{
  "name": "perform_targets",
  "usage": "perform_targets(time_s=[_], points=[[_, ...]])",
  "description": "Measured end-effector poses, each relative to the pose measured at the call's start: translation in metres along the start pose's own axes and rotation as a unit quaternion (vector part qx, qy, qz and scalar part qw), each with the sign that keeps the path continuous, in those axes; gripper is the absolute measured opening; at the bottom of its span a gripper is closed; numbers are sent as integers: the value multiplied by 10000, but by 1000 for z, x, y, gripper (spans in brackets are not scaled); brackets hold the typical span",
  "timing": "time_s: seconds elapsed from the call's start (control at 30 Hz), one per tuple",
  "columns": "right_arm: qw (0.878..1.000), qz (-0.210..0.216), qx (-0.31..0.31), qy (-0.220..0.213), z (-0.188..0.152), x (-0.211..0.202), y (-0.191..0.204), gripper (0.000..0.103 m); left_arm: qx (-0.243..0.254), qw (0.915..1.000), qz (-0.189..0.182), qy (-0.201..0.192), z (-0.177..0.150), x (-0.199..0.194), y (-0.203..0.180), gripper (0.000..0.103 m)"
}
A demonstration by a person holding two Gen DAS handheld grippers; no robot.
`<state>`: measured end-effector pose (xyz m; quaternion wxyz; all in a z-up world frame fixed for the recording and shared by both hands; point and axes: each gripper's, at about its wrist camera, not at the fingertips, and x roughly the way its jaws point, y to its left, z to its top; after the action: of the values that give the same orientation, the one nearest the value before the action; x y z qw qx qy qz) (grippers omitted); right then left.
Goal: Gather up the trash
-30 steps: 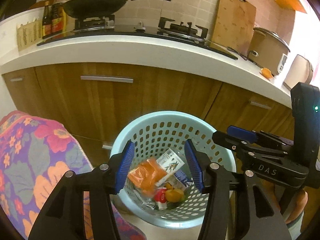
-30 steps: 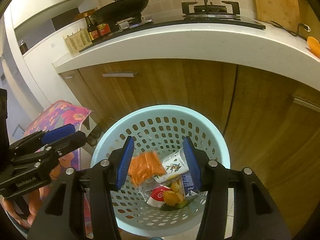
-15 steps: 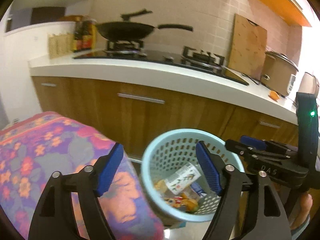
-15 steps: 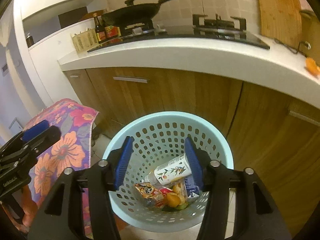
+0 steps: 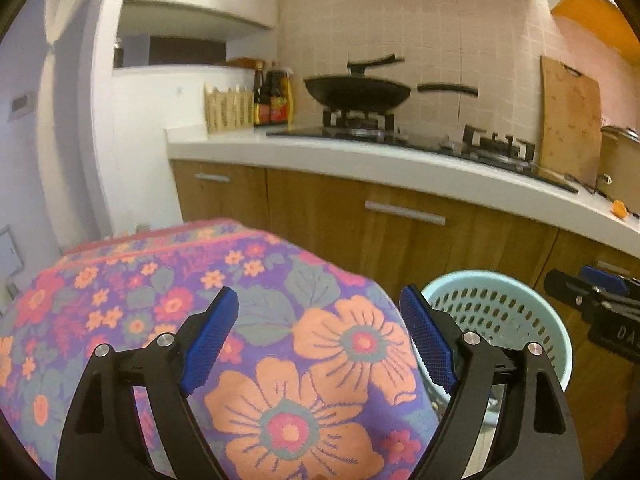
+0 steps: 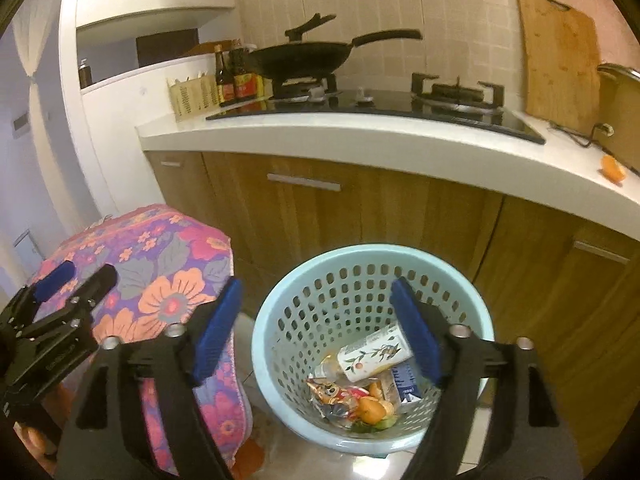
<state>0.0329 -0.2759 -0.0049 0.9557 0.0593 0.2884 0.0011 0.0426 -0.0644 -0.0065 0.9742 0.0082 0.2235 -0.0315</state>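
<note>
A pale blue perforated basket [image 6: 372, 256] stands on the floor before the wooden cabinets. Inside lie a white printed bottle [image 6: 372, 354], a crumpled snack wrapper [image 6: 332, 392], orange peel [image 6: 372, 408] and a blue carton [image 6: 406, 380]. My right gripper [image 6: 316, 286] hovers above the basket's near-left rim, its jaws opening with nothing between them. My left gripper [image 5: 318, 298] is over a floral-covered stool [image 5: 180, 288], jaws opening and holding nothing. The basket [image 5: 500, 304] sits to its right, and beyond it the right gripper [image 5: 572, 276] shows. The left gripper [image 6: 86, 274] also shows in the right wrist view.
A white counter [image 6: 360, 136] runs above the cabinets [image 6: 400, 208], carrying a hob with a black wok [image 6: 304, 56], sauce bottles [image 6: 236, 76] and a leaning cutting board [image 6: 560, 56]. A piece of orange peel [image 6: 614, 168] lies on the counter at the right.
Both grippers' jaws have spread wider. The left view has swung left from the basket onto the floral stool. An orange wrapper seen high in the basket has sunk among the trash.
</note>
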Motion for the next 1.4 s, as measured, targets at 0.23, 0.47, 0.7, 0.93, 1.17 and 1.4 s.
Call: perform_targets(time_s=[0.23, 0.47, 0.7, 0.93, 1.17, 1.4], points=[[9980, -387, -25, -499, 0, -23, 14, 85, -54, 9999, -156, -33, -3, -6, 0, 84], [9954, -681, -153, -661, -2, -31, 30, 88, -125, 9997, -149, -132, -4, -13, 4, 86], [9955, -697, -174, -616, -3, -31, 34, 89, -152, 9997, -171, -130, -5, -12, 6, 87], [9948, -726, -231, -679, -3, -33, 36, 94, -146, 9997, -168, -76, -6, -10, 7, 89], [9947, -715, -236, -706, -3, -36, 37, 94, -157, 9997, -151, -64, -5, -10, 9, 90], [9947, -700, -302, -697, -5, -36, 42, 94, -169, 9997, -138, -77, -5, -10, 11, 91]])
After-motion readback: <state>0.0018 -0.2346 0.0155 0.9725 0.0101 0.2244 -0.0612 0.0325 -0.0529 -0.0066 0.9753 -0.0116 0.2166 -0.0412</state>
